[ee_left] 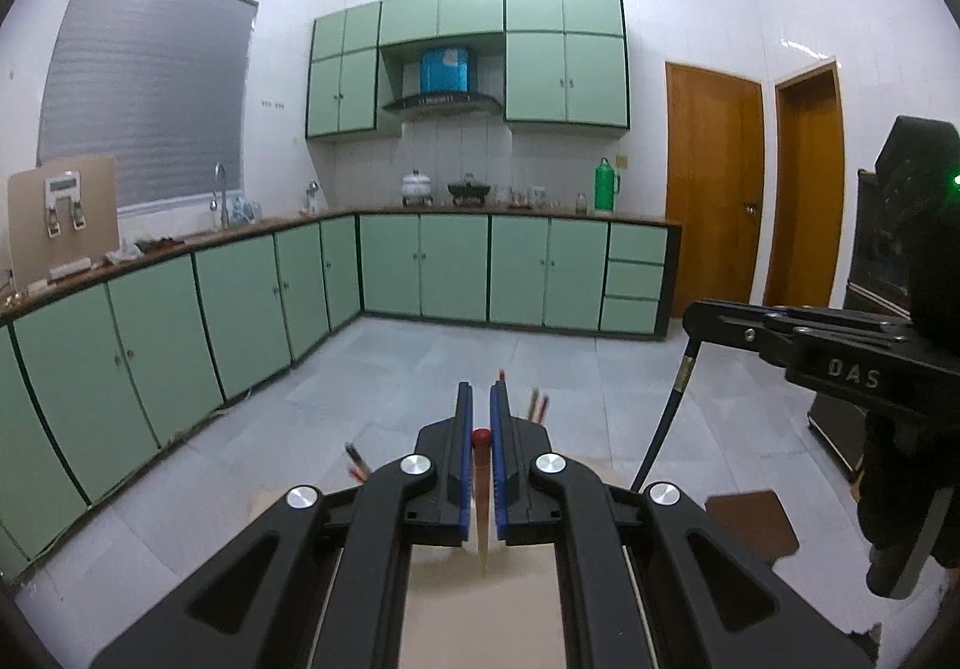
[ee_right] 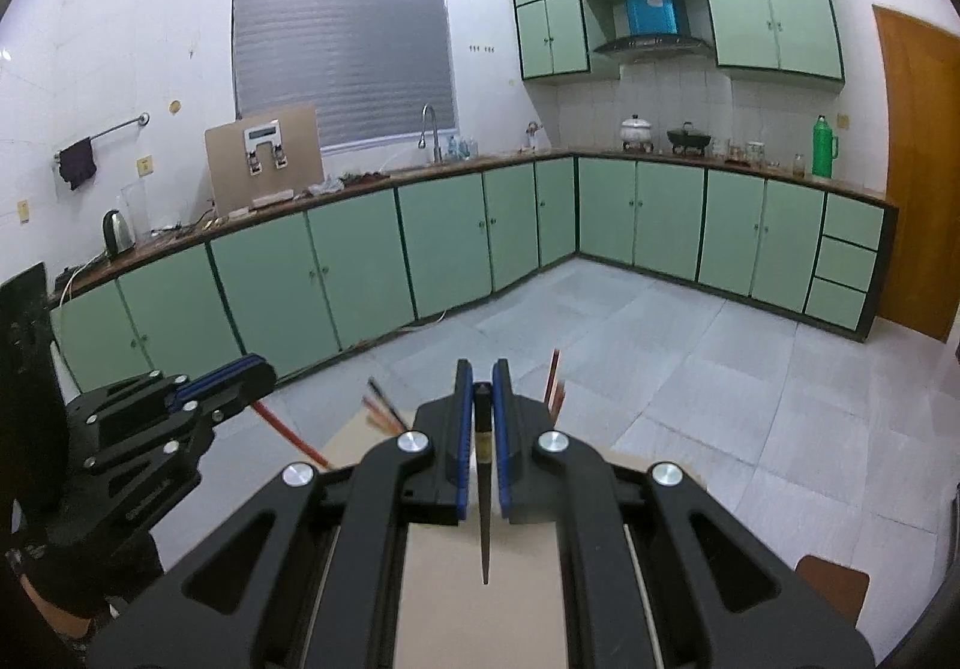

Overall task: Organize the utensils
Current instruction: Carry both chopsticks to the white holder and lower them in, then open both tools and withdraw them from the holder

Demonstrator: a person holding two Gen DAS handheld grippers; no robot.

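Observation:
My left gripper (ee_left: 480, 399) is shut on a light wooden chopstick with a red end (ee_left: 481, 495), held along the fingers above a pale table (ee_left: 480, 609). My right gripper (ee_right: 483, 378) is shut on a dark chopstick (ee_right: 483, 495) with its thin tip pointing back at the camera. The right gripper also shows at the right of the left wrist view (ee_left: 798, 336), with the dark chopstick (ee_left: 666, 417) hanging down from it. The left gripper shows at the left of the right wrist view (ee_right: 240, 375) with the red-ended chopstick (ee_right: 294, 435). More chopstick ends (ee_right: 555, 384) stick up behind the fingers.
Green kitchen cabinets (ee_left: 240, 309) and a worktop run along the far walls across a grey tiled floor (ee_left: 540, 369). A brown chair seat (ee_left: 756, 525) stands at the right of the table. Wooden doors (ee_left: 714, 189) are at the far right.

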